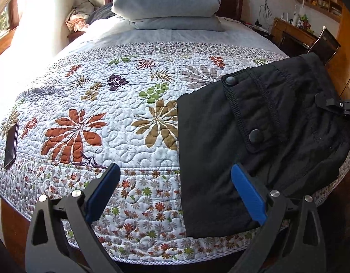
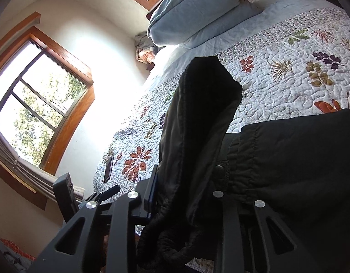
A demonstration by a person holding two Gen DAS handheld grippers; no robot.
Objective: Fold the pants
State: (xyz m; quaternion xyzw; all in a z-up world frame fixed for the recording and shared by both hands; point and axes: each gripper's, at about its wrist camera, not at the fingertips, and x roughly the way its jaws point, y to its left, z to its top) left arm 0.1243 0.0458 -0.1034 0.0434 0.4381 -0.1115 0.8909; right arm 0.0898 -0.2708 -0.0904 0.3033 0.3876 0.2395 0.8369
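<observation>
Quilted bed (image 1: 129,118) carries the pants (image 1: 254,136), right of your released left claw (image 1: 175,191). Your right claw (image 2: 186,195) grips 1 bunched edge; lifting unevenly could undo the fold.

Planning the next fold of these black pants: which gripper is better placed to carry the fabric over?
Right. The right gripper already has a bunch of the pants between its fingers. The left gripper is open and holds nothing, above the quilt beside the pants' edge.

One pair of black pants (image 1: 254,136), two tongs (image 1: 175,193) (image 2: 186,195), two stacked pillows (image 1: 168,2), one phone (image 1: 11,145), one quilt (image 1: 106,104)
</observation>
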